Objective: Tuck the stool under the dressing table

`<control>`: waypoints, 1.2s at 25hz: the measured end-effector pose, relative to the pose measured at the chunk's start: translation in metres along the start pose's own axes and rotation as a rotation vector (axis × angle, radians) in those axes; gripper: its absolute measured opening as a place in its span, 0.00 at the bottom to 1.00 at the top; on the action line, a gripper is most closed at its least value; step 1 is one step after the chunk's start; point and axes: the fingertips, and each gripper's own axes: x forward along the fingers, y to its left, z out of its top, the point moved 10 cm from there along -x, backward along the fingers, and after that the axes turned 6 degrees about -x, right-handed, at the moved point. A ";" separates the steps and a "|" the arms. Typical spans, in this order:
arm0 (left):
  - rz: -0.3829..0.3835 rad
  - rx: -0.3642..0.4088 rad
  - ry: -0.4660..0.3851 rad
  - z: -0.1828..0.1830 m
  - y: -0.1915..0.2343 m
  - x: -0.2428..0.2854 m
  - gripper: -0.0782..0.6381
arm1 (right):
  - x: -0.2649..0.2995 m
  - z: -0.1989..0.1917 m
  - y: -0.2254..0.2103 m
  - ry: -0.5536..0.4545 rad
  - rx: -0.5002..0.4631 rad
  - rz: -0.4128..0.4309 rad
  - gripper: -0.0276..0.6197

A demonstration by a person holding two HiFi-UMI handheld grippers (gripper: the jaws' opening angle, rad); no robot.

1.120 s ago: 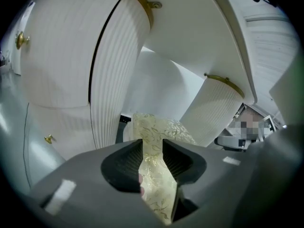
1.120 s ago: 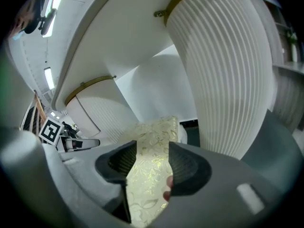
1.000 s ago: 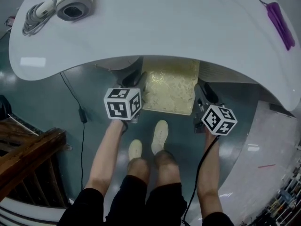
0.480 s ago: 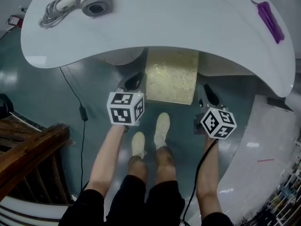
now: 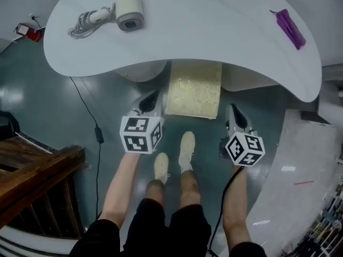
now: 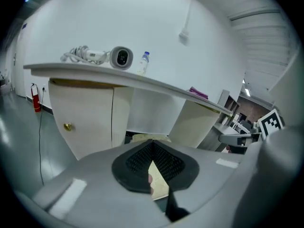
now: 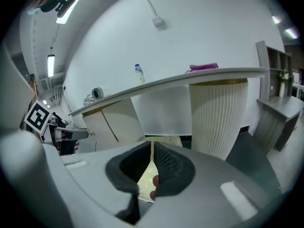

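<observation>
Progress: the stool [image 5: 194, 92] stands in the gap under the dressing table [image 5: 214, 25], between its two supports. The pushing looks nearly done, but the near part of the seat shows in front of the table edge.
Left to do: perhaps one small last push, I judge.
Left gripper [image 5: 151, 101]: the fingers have just been closing and now meet, with nothing between them. The stool is ahead, lower, to their right, and apart from them.
Right gripper [image 5: 236, 115]: the fingers have just been closing and are almost together, empty. The stool is ahead, lower, to their left, and apart from them.
Stool look: a rectangular seat, pale yellow with a faint pattern, lying level.
</observation>
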 end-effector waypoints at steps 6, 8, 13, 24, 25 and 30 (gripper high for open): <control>-0.015 0.053 -0.055 0.034 -0.014 -0.042 0.12 | -0.040 0.038 0.019 -0.076 -0.033 -0.028 0.05; -0.011 0.067 -0.065 0.047 -0.019 -0.055 0.12 | -0.052 0.053 0.026 -0.100 -0.034 -0.032 0.05; -0.029 0.092 -0.113 0.083 -0.035 -0.087 0.12 | -0.082 0.089 0.039 -0.143 -0.039 -0.036 0.05; -0.045 0.174 -0.223 0.151 -0.065 -0.150 0.12 | -0.149 0.165 0.060 -0.224 -0.113 -0.047 0.05; -0.046 0.177 -0.228 0.156 -0.067 -0.154 0.12 | -0.153 0.172 0.062 -0.233 -0.116 -0.049 0.05; -0.046 0.201 -0.253 0.179 -0.082 -0.184 0.12 | -0.183 0.200 0.072 -0.267 -0.121 -0.054 0.05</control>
